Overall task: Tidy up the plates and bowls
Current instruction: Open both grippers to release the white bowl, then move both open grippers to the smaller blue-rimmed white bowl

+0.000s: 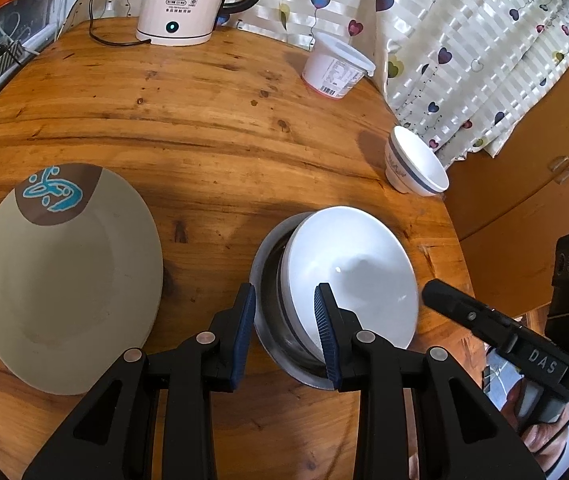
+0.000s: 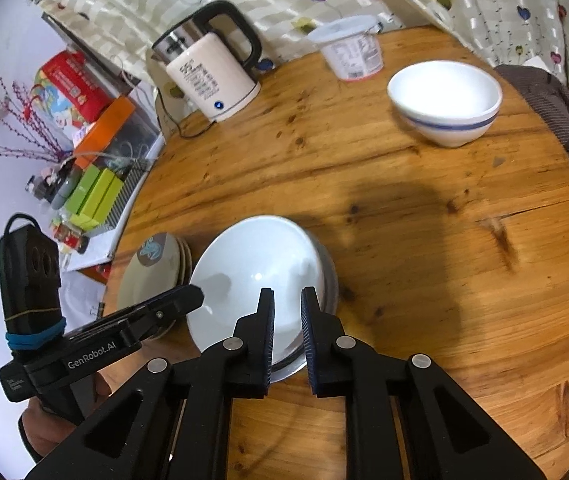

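Nested: white bowl (image 1: 352, 272) in steel bowl (image 1: 268, 320), rim between left claw (image 1: 284, 332) pads, ungripped; right claw (image 2: 288, 336) nearly closed, empty; outstanding: striped bowl (image 2: 444, 100) far ahead, plates (image 1: 68, 280) leftward on counter (image 1: 204, 120).

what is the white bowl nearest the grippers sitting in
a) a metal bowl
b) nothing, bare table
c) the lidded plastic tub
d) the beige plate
a: the white bowl leans inside a metal bowl whose grey rim shows around its left and near side, while the beige plate lies apart on the wooden table.
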